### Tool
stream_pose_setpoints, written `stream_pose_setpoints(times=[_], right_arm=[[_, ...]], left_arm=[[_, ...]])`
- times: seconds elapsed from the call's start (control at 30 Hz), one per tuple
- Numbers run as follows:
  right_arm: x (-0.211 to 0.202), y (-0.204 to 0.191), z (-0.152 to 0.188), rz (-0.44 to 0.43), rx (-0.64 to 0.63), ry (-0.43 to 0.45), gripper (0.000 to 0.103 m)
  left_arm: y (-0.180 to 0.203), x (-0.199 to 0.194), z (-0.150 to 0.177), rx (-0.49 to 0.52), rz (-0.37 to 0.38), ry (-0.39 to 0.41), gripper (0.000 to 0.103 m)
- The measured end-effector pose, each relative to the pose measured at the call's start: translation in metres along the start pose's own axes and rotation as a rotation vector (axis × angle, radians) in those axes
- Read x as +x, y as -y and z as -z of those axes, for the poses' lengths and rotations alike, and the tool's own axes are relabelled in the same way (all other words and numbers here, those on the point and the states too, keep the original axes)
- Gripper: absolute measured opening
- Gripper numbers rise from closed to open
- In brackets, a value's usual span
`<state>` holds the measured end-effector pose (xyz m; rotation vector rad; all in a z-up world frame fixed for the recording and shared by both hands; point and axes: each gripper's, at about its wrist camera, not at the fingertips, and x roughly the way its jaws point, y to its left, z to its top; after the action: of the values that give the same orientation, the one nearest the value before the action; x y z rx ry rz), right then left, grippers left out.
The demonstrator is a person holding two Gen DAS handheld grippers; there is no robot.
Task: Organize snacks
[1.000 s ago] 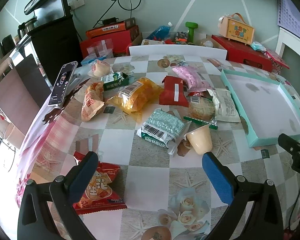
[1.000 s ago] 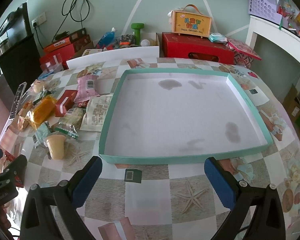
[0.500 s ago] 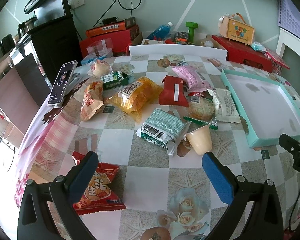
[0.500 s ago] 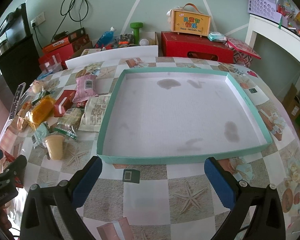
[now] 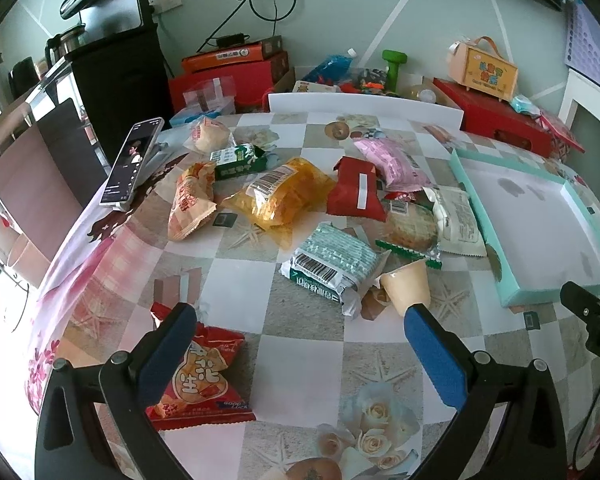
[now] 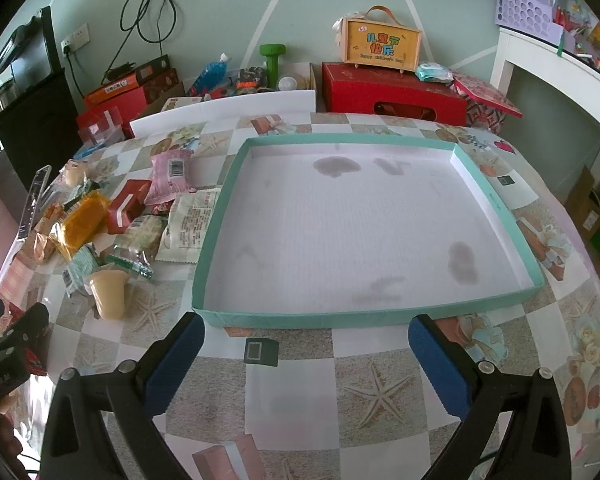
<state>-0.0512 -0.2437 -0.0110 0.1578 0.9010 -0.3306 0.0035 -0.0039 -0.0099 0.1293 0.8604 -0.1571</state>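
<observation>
Checkered oilcloth printed with starfish and roses is covering the counter [image 6: 372, 392], and clutter is crowding the far wall behind it. Both grippers are hovering with their jaws spread wide and nothing between them: the left gripper [image 5: 300, 344] is facing the snack pile, while the right gripper [image 6: 306, 352] is waiting at the near edge of the teal tray [image 6: 300, 318], which is lying bare on the right of the counter. Nothing looks sorted yet.

Snacks are lying loose to the left of the tray: a red peanut bag [image 5: 198, 380] nearest the left gripper, a green-and-white packet [image 5: 332, 262] beside a tipped beige cup [image 5: 408, 286], a yellow bag [image 5: 280, 196], a red pouch [image 5: 354, 194] and a pink packet [image 5: 392, 160] farther off.

Starting with the nearest item is probably wisest. The peanut bag is soft and puffy, so the left gripper would do well to come down over a crimped edge or pinch across the narrow middle, squeezing gently to avoid crushing the contents. The cup is likely to roll, so approaching it across its sides makes sense.
</observation>
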Motion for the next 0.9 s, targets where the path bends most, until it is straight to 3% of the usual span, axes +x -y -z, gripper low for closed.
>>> stream_pose_setpoints(times=[0.57,0.9], right_arm=[[0.000,0.000,0.000,0.003,0.000,0.000,0.103],[-0.002,-0.004,-0.003,0.009,-0.006,0.007,0.103]], left_arm=[[-0.013,-0.009,-0.004,-0.066,0.042,0.061,0.103],[-0.017,-0.009,-0.001,-0.069,0.053,0.047,0.103]])
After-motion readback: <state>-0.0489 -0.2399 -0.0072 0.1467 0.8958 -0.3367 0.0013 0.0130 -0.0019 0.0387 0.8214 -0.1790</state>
